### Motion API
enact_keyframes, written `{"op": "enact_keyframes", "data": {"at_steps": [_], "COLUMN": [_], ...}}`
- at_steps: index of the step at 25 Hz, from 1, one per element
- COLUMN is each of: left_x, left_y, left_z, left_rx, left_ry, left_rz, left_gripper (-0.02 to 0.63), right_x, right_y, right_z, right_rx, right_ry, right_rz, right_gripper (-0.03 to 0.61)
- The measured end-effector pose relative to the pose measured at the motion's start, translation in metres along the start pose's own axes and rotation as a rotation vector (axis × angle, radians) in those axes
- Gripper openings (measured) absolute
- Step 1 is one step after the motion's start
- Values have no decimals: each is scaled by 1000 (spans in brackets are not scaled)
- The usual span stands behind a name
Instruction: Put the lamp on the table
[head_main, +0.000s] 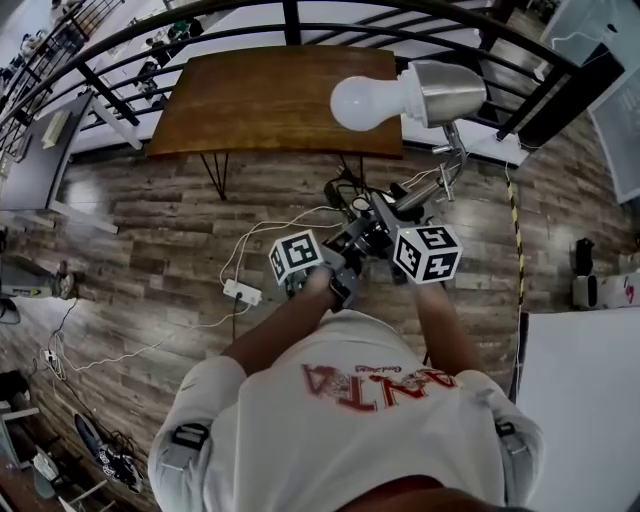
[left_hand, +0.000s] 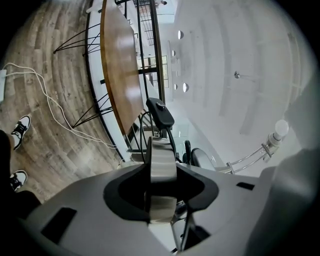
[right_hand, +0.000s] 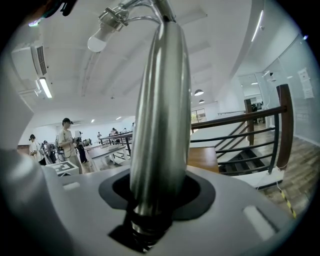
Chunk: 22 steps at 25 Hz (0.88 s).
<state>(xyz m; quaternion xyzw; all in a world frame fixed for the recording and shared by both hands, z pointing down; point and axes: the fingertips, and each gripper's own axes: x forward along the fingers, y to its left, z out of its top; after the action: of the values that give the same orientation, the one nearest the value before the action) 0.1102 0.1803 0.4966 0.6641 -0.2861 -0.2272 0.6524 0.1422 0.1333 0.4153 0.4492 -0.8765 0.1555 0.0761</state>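
I hold the lamp in both grippers above the wood floor. Its white bulb (head_main: 365, 103) and silver shade (head_main: 445, 92) hang over the near edge of the brown wooden table (head_main: 275, 100). My right gripper (head_main: 388, 228) is shut on the lamp's thick silver pole (right_hand: 162, 125), which rises from between the jaws of that gripper (right_hand: 157, 200) up to the bulb (right_hand: 97, 42). My left gripper (head_main: 345, 245) is shut on a flat silver part of the lamp (left_hand: 161, 170), seen edge on between its jaws (left_hand: 161, 192). A black switch (left_hand: 160, 112) on the lamp's cord sits just beyond.
A black railing (head_main: 300, 25) curves behind the table. A white power strip (head_main: 243, 292) with cables lies on the floor at the left. Yellow-black tape (head_main: 515, 230) runs along the floor at the right, beside a white surface (head_main: 585, 400). People (right_hand: 67, 140) stand far off.
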Motion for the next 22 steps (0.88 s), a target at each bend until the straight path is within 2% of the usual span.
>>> {"op": "enact_keyframes", "data": {"at_steps": [5, 14, 22], "left_x": [30, 51, 65], "left_y": [-4, -6, 3], "left_z": [50, 142, 204], "left_rx": [-6, -31, -54], "left_ry": [5, 9, 42], "left_rz": [-1, -4, -10], "left_gripper": [158, 158, 158], "right_x": [50, 140, 204], "right_y": [-22, -27, -33], "right_z": [22, 55, 66], "right_rx": [7, 1, 3], "right_ry": [5, 25, 47], "right_rz": [-1, -7, -44], "right_gripper": [169, 169, 169]}}
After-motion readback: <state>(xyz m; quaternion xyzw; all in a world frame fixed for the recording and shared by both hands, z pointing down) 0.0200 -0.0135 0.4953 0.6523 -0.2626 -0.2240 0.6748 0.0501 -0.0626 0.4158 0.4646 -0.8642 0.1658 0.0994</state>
